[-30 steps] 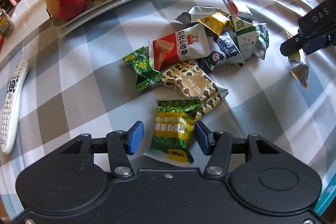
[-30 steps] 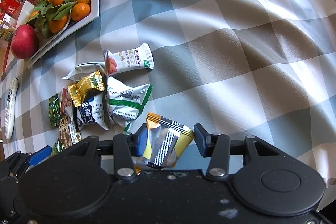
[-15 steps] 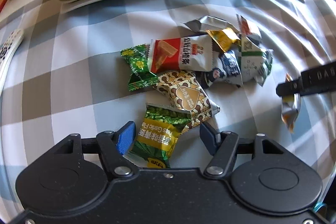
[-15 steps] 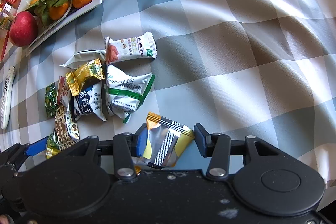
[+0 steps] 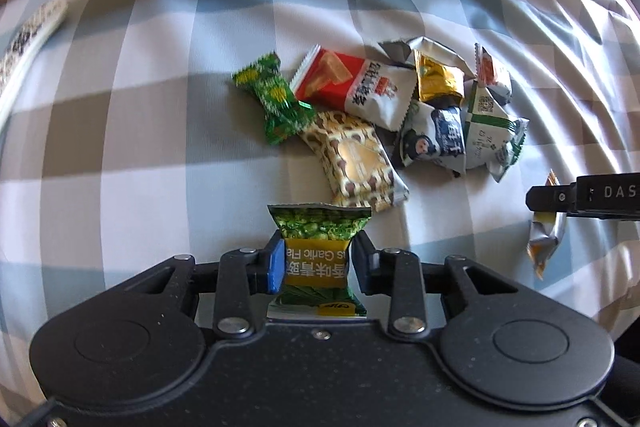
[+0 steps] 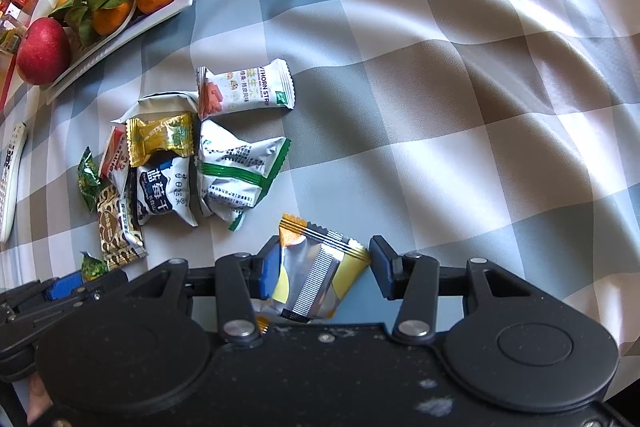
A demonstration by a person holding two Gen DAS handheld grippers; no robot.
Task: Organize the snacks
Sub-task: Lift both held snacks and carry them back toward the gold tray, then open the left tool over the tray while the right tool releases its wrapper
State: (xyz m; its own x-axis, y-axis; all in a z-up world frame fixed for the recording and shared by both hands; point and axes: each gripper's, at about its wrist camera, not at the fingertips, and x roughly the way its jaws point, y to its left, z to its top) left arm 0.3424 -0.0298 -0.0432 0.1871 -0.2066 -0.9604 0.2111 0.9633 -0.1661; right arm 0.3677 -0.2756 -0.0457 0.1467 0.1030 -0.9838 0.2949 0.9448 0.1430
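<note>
While pinched, green pea packet point(image 5: 318, 259) upright, long axis along closing left hand-held gripper point(image 5: 316, 261)

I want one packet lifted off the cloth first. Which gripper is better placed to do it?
Probably the left gripper. Its closing jaws flank the green pea packet, both pads at its sides. The right gripper straddles the silver packet, but only one pad is near it; the other stands clear.

Right claw point(image 6: 320, 267) straddles silver-yellow packet point(image 6: 316, 273); snack pile point(image 6: 200, 163) beyond on checked cloth point(image 6: 440, 87).
</note>
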